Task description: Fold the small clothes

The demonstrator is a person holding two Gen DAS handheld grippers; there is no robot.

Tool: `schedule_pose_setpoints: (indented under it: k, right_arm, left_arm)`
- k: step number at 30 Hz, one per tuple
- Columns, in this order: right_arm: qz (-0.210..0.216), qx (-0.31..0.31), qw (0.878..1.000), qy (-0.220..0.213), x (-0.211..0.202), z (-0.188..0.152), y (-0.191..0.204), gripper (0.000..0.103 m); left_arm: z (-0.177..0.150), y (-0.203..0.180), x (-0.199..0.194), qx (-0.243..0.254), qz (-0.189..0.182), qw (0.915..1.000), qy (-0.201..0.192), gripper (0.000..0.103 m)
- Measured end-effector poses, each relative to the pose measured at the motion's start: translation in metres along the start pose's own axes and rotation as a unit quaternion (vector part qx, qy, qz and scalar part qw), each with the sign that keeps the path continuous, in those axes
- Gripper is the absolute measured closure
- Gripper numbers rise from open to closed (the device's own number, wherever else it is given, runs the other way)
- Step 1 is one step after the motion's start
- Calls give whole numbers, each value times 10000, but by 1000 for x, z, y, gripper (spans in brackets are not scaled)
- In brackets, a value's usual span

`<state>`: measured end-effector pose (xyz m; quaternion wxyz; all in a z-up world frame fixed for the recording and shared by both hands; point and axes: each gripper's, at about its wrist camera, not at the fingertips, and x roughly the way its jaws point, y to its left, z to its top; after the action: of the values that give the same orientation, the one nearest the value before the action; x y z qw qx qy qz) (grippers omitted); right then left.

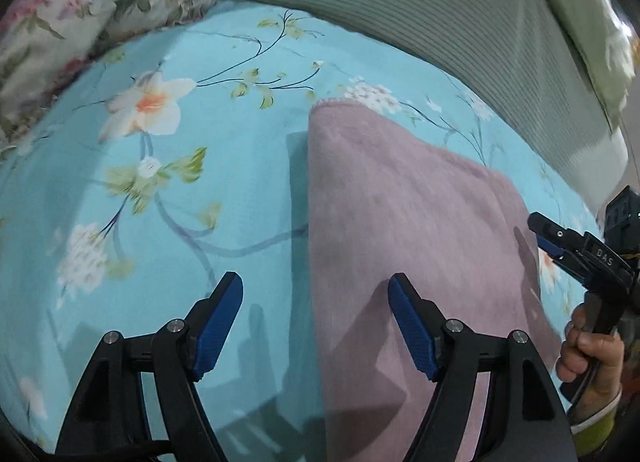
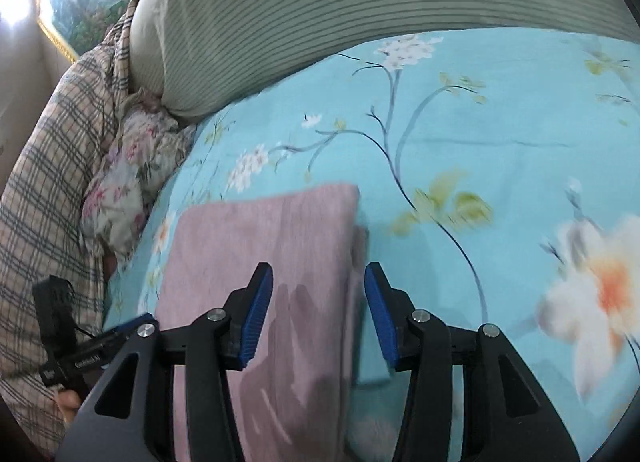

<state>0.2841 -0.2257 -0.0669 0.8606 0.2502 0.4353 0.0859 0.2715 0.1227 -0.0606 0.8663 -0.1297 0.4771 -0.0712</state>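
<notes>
One soft mauve cloth (image 1: 404,230), fuzzy knit with a fine scalloped edge at its far corner, lies folded on the bed sheet (image 1: 168,190), a smooth turquoise cotton printed with white-and-orange flowers. In the left wrist view its long axis runs from 6 o'clock up toward 12, narrowing to a rounded corner at the top. In the right wrist view the cloth (image 2: 276,246) reads as a flat rectangle with layered edges along its right side.

Left gripper (image 1: 316,294): spread wide, nothing between the ribbed blue pads, one over the sheet and one over the cloth. Right gripper (image 2: 318,282): also apart, empty, hovering above the cloth's right edge.

At 12 o'clock, one ribbed grey-green pillow (image 2: 320,2). At 10 o'clock, a crumpled floral quilt (image 1: 60,22).
</notes>
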Motion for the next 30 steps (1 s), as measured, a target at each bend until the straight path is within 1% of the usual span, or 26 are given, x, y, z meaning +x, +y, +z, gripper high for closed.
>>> schedule_pose_setpoints:
  k: [1, 2, 3, 4, 5, 6, 7, 8, 9, 10, 12, 14, 15, 16, 17, 18, 20, 22, 24, 25, 26, 27, 28, 29, 30]
  right_arm:
    - [62, -9, 10000, 28, 9, 6, 1, 54]
    - [109, -60, 9999, 66, 15, 8, 2, 59]
    - [123, -137, 9998, 121, 19, 11, 3, 84]
    - [103, -217, 9997, 102, 21, 11, 8, 95]
    - [204, -282, 9994, -78, 14, 12, 11, 95]
    - [372, -370, 9980, -356, 1, 12, 15, 96]
    - [455, -446, 9963, -570, -10, 9, 16, 96]
    - [413, -489, 9956, -685, -17, 7, 16, 96]
    - [318, -512, 9955, -735, -19, 4, 16, 96]
    - [111, -530, 9963, -666, -15, 1, 13, 96]
    - [-260, -496, 9977, -375, 4, -4, 3, 96]
    - [-367, -319, 9987, -146, 21, -9, -10, 95]
    - [-353, -191, 9991, -134, 23, -11, -16, 92]
    - [-350, -137, 9992, -154, 21, -9, -18, 85]
    - [-449, -106, 9988, -173, 16, -8, -18, 79]
    - [-541, -108, 9983, -190, 13, -6, -17, 70]
    - [-698, -163, 9967, -392, -6, -4, -11, 69]
    - [-645, -276, 9956, -617, -27, -3, 1, 69]
    - [-269, -428, 9962, -716, -42, -6, 19, 69]
    - [-127, -498, 9964, -670, -41, -6, 25, 69]
    - [91, -564, 9971, -504, -35, -9, 33, 69]
    - [169, -584, 9976, -331, -27, -13, 36, 69]
    - [75, -628, 9979, -143, -16, -16, 37, 69]
    - [-277, -674, 9973, 47, -1, -21, 35, 69]
    - [-552, -652, 9962, 177, 11, -24, 29, 73]
  left_arm:
    - [6, 1, 5, -44, -78, 10000, 16, 27]
    - [13, 1, 11, -89, -203, 9997, 44, 27]
    - [19, 1, 17, -108, -261, 9996, 81, 27]
    - [24, 1, 24, -139, -270, 9995, 131, 27]
    - [29, 0, 29, -156, -253, 9994, 174, 28]
    - [33, -1, 35, -126, -262, 9994, 207, 36]
    - [36, -3, 37, -80, -294, 9993, 206, 40]
    - [37, -6, 37, -27, -309, 9994, 181, 40]
    - [37, -10, 37, 48, -249, 9996, 101, 39]
    - [37, -12, 37, 100, -193, 9997, 61, 39]
    - [36, -18, 43, 195, -38, 9998, 69, 39]
    - [34, -21, 49, 248, 65, 9996, 70, 39]
    - [34, -22, 50, 275, 87, 9996, 42, 39]
    - [34, -23, 50, 296, 109, 9995, 25, 39]
    - [34, -23, 49, 313, 132, 9994, 20, 39]
    - [34, -23, 47, 313, 140, 9994, 12, 39]
    - [33, -23, 37, 315, 162, 9994, -56, 41]
    - [30, -25, 22, 370, 216, 9989, -204, 44]
    - [23, -27, 9, 375, 162, 9988, -284, 44]
    - [19, -27, 6, 380, 118, 9988, -278, 44]
    - [15, -27, 3, 385, 96, 9989, -266, 44]
    - [9, -29, 2, 446, 115, 9987, -236, 44]
    - [6, -31, 4, 514, 179, 9983, -209, 44]
    - [3, -33, 8, 580, 290, 9977, -179, 44]
    - [0, -33, 13, 623, 380, 9973, -114, 44]
